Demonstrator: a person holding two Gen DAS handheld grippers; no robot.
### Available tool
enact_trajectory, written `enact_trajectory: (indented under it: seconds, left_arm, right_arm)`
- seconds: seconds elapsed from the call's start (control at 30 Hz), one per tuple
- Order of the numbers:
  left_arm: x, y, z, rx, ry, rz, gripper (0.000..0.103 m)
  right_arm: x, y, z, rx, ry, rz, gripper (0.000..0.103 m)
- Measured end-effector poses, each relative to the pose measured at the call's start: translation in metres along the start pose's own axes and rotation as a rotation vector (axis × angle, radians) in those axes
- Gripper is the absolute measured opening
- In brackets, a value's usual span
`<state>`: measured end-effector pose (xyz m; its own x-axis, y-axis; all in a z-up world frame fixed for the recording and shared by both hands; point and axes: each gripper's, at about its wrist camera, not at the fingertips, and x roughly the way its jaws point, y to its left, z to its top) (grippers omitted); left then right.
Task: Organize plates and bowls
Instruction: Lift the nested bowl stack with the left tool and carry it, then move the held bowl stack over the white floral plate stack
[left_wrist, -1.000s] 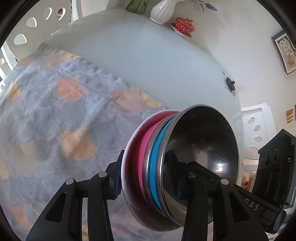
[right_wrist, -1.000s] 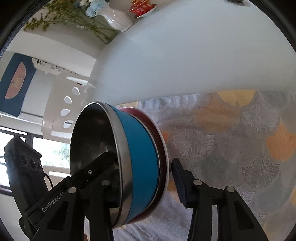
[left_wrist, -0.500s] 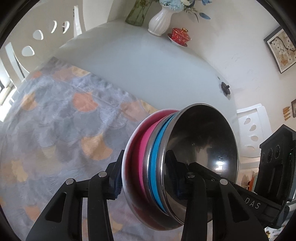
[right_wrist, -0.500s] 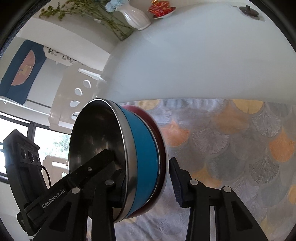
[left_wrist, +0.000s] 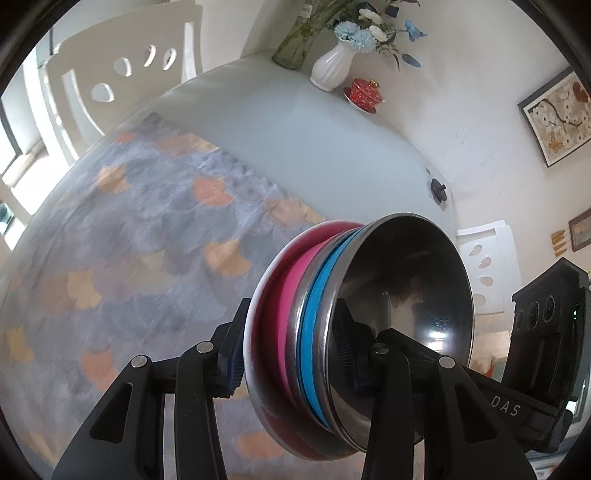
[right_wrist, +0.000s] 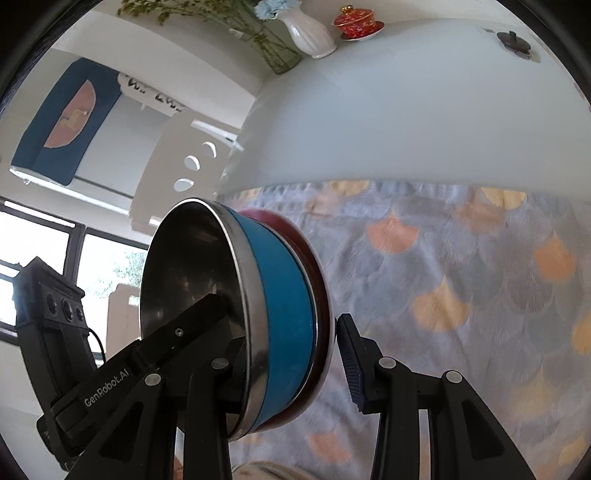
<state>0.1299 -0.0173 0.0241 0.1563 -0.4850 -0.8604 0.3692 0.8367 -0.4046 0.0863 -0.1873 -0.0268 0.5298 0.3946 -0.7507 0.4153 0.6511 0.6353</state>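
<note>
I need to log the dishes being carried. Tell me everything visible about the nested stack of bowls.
The nested stack of bowls is tipped on its side above the patterned cloth: a shiny steel bowl innermost, blue-walled, seated in pink and dark red dishes. The left tool and right tool each straddle its rim, one finger inside the bowl.

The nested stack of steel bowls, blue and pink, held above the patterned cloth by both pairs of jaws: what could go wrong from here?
1. The nested stack of steel bowls is tipped on edge, so a bowl might slide out.
2. The left gripper and the right gripper pinch only the rims; an uneven move could twist the stack loose.
3. It hangs over the patterned cloth, so a drop could let it roll.
</note>
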Motion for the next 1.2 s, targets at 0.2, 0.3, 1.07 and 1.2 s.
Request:
enact_trajectory:
  seconds: [0.2,0.3,1.07,1.2]
  left_arm:
    - [-0.034,0.007,-0.023,-0.002,-0.017,0.014,0.038]
    - [-0.05,0.012,-0.037,-0.008,-0.024,0.008,0.038]
    - [-0.099,0.039,-0.138,-0.025,-0.027,0.019,0.038]
    - [-0.104,0.046,-0.152,-0.031,-0.023,0.021,0.038]
  right_arm:
    - [-0.014,0.023,-0.031,-0.03,0.022,-0.004,0.038]
    - [-0.022,0.031,-0.047,-0.031,0.031,0.011,0.038]
    - [-0.045,0.043,-0.165,-0.04,0.113,0.015,0.038]
    - [-0.045,0.046,-0.181,-0.052,0.126,0.01,0.038]
